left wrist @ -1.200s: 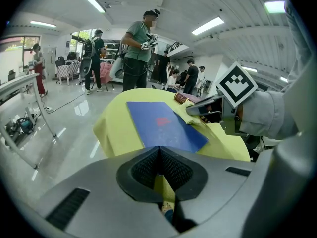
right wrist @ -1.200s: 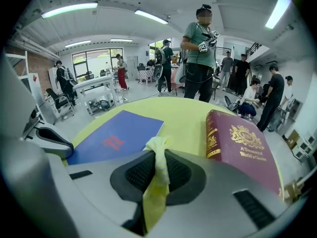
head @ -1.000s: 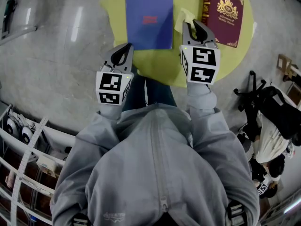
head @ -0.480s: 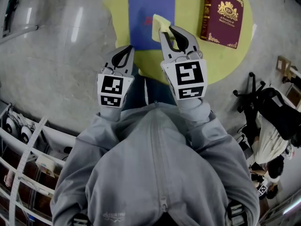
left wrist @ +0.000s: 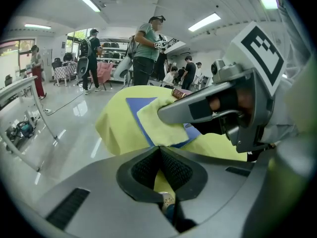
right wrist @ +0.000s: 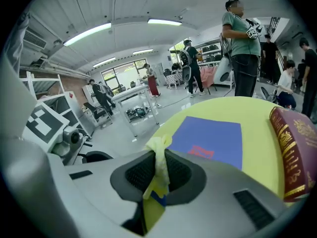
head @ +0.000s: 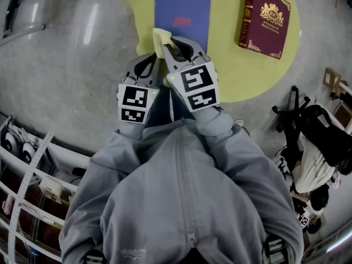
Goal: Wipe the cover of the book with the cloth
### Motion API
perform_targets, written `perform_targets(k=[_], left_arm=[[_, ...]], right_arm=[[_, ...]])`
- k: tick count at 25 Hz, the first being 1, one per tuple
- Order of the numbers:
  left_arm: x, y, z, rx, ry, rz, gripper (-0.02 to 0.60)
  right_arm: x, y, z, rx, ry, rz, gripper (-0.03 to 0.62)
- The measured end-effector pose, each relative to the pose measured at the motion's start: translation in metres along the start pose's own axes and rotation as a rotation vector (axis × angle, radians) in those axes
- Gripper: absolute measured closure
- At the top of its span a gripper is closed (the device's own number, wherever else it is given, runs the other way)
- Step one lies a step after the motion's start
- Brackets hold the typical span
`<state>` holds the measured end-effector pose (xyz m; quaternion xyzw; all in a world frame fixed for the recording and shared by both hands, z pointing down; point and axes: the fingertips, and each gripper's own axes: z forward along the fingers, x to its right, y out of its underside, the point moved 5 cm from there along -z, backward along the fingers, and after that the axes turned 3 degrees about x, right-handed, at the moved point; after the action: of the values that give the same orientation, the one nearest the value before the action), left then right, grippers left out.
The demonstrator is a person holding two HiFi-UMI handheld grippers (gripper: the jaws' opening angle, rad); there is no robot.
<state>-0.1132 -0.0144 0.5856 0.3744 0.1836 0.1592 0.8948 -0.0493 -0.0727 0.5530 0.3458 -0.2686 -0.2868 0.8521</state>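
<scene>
Yellow cloth [right wrist: 159,150], clamped in the right gripper's [head: 175,48] jaws, overlapped the blue book's [head: 184,7] near corner; the left gripper [head: 144,65] was closed and empty.

A thin blue book [head: 184,10] with red cover print lies flat and closed on the round yellow table [head: 231,65]. The pale yellow cloth [head: 159,37], bunched, sits over the book's near-left corner, toward the table's near edge.

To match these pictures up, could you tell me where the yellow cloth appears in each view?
Head view: cloth, top centre, held by the right gripper.
Left gripper view: cloth at centre, beneath the right gripper's jaw.
Right gripper view: cloth at lower centre, pinched between its jaws.
Shared landmark: the blue book, beside the cloth throughout.
</scene>
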Motion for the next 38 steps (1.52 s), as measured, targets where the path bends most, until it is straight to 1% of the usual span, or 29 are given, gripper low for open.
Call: perform_targets(k=[6,13,24,38], left_arm=[[-0.001,-0.001,0.0,-0.004,-0.001,-0.003,0.565],[-0.002,0.001,0.002,-0.001,-0.003,-0.008,0.565],[-0.002,0.0,0.003,-0.006,-0.002,-0.004,0.565],[-0.001,0.0,0.003,-0.008,-0.004,-0.005,0.565]], right_arm=[[0.003,0.014,0.014,-0.042,0.019,-0.028,0.537],[0.004,0.022,0.017,-0.028,0.042,-0.09,0.537],[0.012,0.025,0.013,-0.039,0.051,-0.085,0.537],[0.036,0.034,-0.01,-0.056,0.117,-0.091,0.537]])
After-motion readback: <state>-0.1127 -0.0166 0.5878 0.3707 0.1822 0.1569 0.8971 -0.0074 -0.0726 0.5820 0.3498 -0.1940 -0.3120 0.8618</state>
